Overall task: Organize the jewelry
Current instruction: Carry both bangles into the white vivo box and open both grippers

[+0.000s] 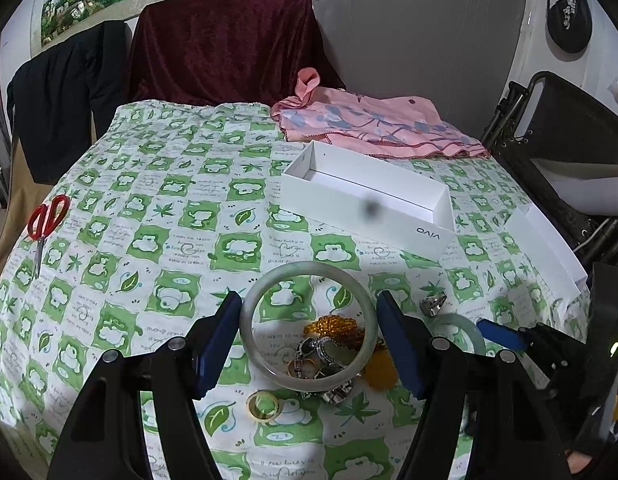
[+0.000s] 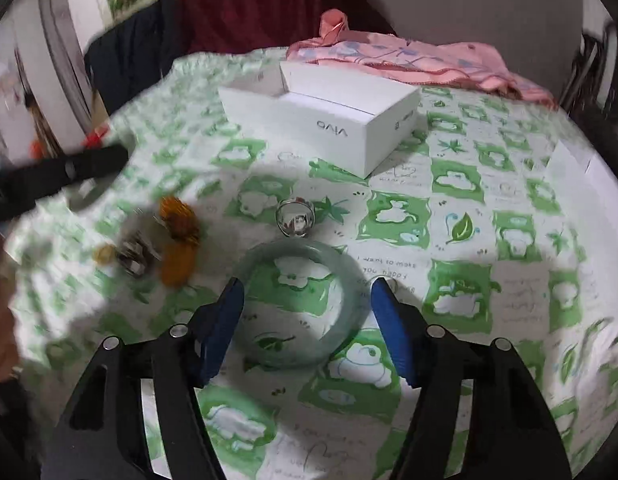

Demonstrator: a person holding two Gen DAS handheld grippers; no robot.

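Observation:
My left gripper (image 1: pixel 308 298) is shut on a pale jade bangle (image 1: pixel 309 267), its blue pads pressing both sides and holding it over a heap of rings and amber beads (image 1: pixel 333 344). A second jade bangle (image 2: pixel 297 246) lies flat on the green-checked cloth between the blue fingers of my right gripper (image 2: pixel 307 283). That gripper is open: the left pad is at the bangle's edge and a small gap shows at the right pad. The left wrist view shows this bangle (image 1: pixel 461 322) at the right, beside one blue finger (image 1: pixel 501 334). An open white box (image 1: pixel 389 224) (image 2: pixel 293 116) stands beyond.
A silver ring (image 1: pixel 433 304) (image 2: pixel 295 220) lies alone between the bangles and the box. A small yellow ring (image 1: pixel 263 406) sits near the left fingers. Red scissors (image 1: pixel 45 224) lie far left, the box lid (image 1: pixel 545 248) at the right edge, a pink cloth (image 1: pixel 369 124) behind.

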